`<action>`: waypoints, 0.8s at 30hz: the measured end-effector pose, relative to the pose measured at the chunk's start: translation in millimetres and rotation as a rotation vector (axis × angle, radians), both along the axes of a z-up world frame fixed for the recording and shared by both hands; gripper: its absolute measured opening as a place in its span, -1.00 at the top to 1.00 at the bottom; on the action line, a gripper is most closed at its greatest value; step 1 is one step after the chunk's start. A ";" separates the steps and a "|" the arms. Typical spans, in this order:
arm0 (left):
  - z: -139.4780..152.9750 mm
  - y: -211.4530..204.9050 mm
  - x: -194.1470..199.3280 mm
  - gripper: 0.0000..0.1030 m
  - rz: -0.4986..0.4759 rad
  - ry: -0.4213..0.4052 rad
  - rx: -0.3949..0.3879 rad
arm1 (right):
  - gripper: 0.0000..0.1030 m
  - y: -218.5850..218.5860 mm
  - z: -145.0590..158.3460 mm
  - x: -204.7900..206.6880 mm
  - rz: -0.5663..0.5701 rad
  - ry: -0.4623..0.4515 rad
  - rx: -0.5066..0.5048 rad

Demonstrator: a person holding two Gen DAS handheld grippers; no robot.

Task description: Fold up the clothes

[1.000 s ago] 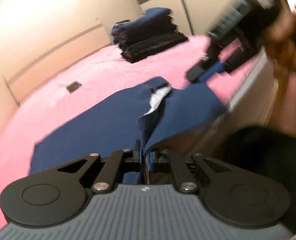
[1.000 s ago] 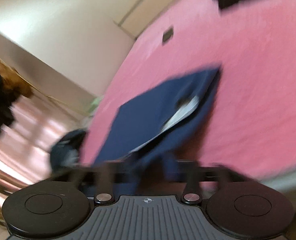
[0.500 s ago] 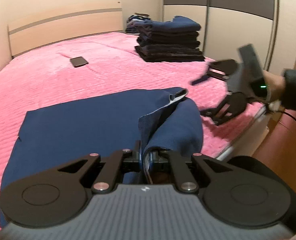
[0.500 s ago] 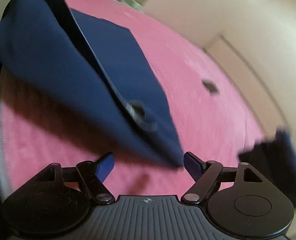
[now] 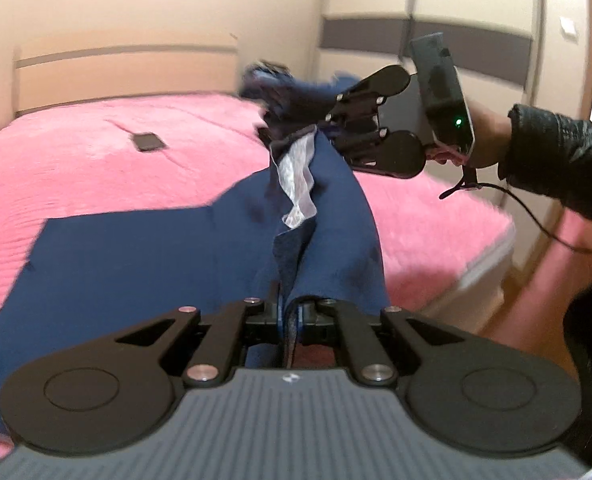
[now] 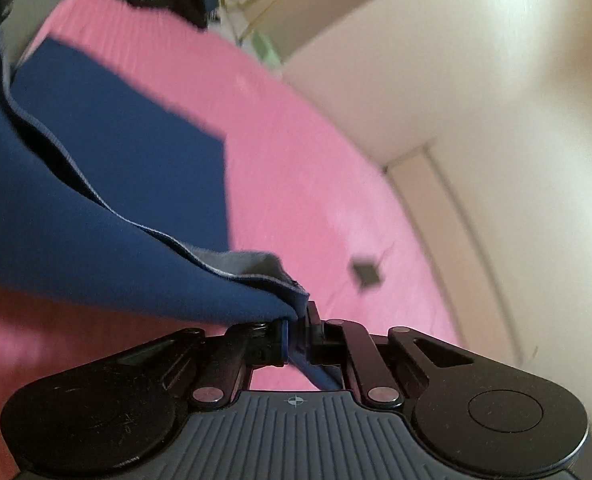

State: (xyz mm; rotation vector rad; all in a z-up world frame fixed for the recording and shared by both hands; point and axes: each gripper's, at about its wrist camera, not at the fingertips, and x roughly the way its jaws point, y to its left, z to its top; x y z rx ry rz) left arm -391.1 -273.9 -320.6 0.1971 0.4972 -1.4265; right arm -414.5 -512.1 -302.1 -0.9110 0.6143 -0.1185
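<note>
While both grippers (image 5: 290, 316) (image 6: 296, 334) pinch navy trousers (image 5: 176, 264) (lifted).

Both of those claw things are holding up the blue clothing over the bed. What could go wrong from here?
The left gripper and right gripper each pinch only a thin edge of the navy garment, so the cloth might slip out as it is lifted. Most of it lies on the pink bedspread, which may drag and crease it. A phone lies beyond it and could get covered or swept.
</note>
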 end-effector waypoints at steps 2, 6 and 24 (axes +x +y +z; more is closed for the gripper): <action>0.2 18.7 17.1 0.92 0.085 0.044 -0.024 | 0.89 20.7 11.2 36.3 0.068 -0.012 -0.022; -12.8 52.1 59.3 0.92 0.277 0.173 -0.031 | 0.89 59.7 8.8 122.2 0.198 -0.011 -0.024; -73.2 96.4 129.7 0.79 0.608 0.513 -0.020 | -0.51 -95.8 -40.4 122.3 -0.397 -0.023 1.051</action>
